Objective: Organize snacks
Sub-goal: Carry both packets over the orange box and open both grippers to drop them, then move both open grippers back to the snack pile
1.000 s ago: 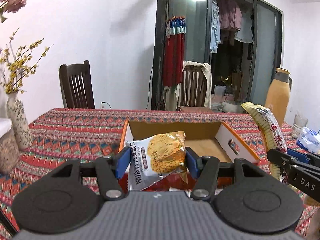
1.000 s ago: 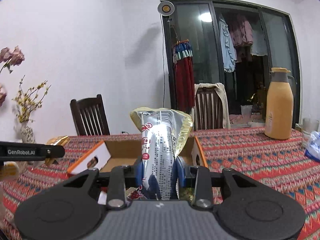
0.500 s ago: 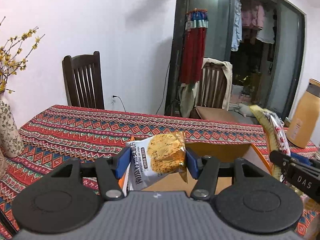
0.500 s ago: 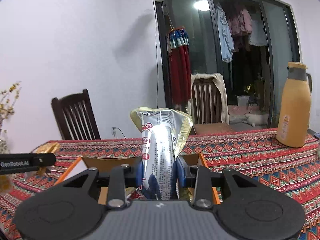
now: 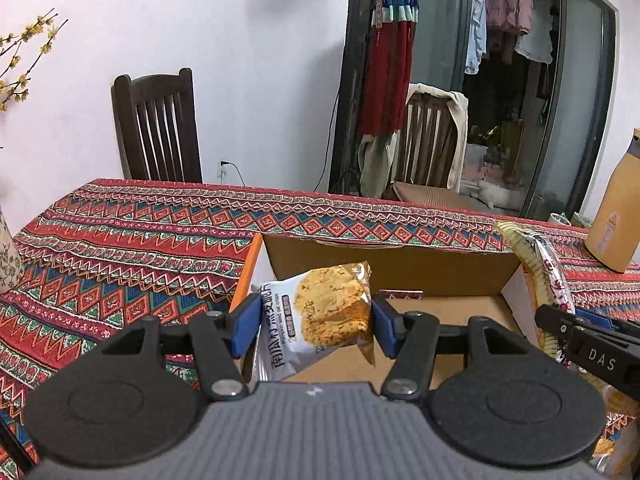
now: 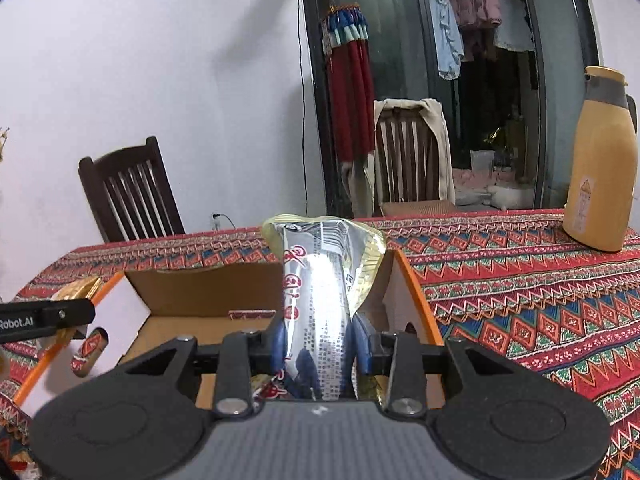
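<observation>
Snacks, two packs, both over the open cardboard box (image 5: 392, 268). Left hand-held gripper (image 5: 314, 326): jaws opening, blue pads still against both sides of the oat-crisp packet (image 5: 320, 320), which sits tilted between them above the box's left part. Packet is a crinkly glossy film pouch, white panel with dark print on its left, golden-brown crisp photo on the right, crimped edge seal. Box beneath and ahead of both grippers: plain brown corrugated inside, white outer walls with orange edges, an oval handle cut-out in the left wall, flat floor visible. Right hand-held gripper (image 6: 316, 344): jaws also opening, pads on either side of the silver packet (image 6: 320, 292), touching it as far as can be seen; packet stands upright between them over the box's right part. It is shiny metallised foil, long and narrow, red characters, pale yellow crimped top flaring outward. Surface (image 6: 520, 280) under the box carries a woven red zigzag-pattern cloth.
</observation>
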A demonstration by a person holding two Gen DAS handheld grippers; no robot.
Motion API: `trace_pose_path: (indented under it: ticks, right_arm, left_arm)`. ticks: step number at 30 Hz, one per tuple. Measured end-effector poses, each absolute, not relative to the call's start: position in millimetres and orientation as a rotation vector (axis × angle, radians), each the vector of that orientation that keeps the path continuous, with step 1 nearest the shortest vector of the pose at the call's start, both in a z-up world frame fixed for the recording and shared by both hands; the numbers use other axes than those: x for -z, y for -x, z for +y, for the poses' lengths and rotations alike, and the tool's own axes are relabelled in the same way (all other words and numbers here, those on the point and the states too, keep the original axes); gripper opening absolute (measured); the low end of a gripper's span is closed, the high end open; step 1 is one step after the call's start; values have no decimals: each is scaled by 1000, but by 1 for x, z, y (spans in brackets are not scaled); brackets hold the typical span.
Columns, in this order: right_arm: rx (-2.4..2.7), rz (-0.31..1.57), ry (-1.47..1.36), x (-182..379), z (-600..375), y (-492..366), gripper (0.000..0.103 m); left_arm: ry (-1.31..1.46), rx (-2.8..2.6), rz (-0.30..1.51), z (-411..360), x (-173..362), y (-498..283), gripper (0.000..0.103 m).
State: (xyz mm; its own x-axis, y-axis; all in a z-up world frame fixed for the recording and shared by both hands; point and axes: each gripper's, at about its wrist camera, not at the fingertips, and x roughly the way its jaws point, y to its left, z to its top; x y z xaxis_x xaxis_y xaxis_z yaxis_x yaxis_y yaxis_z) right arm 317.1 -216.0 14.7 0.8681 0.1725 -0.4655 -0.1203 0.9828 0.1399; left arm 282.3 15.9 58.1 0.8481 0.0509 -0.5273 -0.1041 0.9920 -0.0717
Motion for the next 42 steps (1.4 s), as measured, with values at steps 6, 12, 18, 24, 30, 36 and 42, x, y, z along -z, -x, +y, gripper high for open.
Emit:
trace_pose_path:
  ticks: [6, 12, 18, 24, 30, 36, 42]
  right_arm:
    - [-140, 463, -114, -19, -219, -307, 91]
    - [-138, 406, -125, -30, -225, -293, 103]
    - [-138, 382, -131, -35, -226, -286, 103]
    - [-144, 321, -128, -50, -228, -270, 103]
    - [-147, 265, -117, -65, -230, -242, 103]
    - [-154, 242, -91, -69, -235, -208, 103]
    - [-164, 255, -87, -58, -243, -171, 103]
  left_arm:
    - [100, -80, 504, 13, -64, -271, 103]
    - [114, -85, 473, 12, -72, -263, 103]
    - [106, -79, 465, 10, -76, -260, 103]
    - [100, -76, 418, 9, -92, -243, 103]
    - [104, -55, 393, 10, -107, -217, 103]
    - [87, -33, 376, 13, -113, -185, 103]
    - [85, -21, 388, 22, -102, -153, 103]
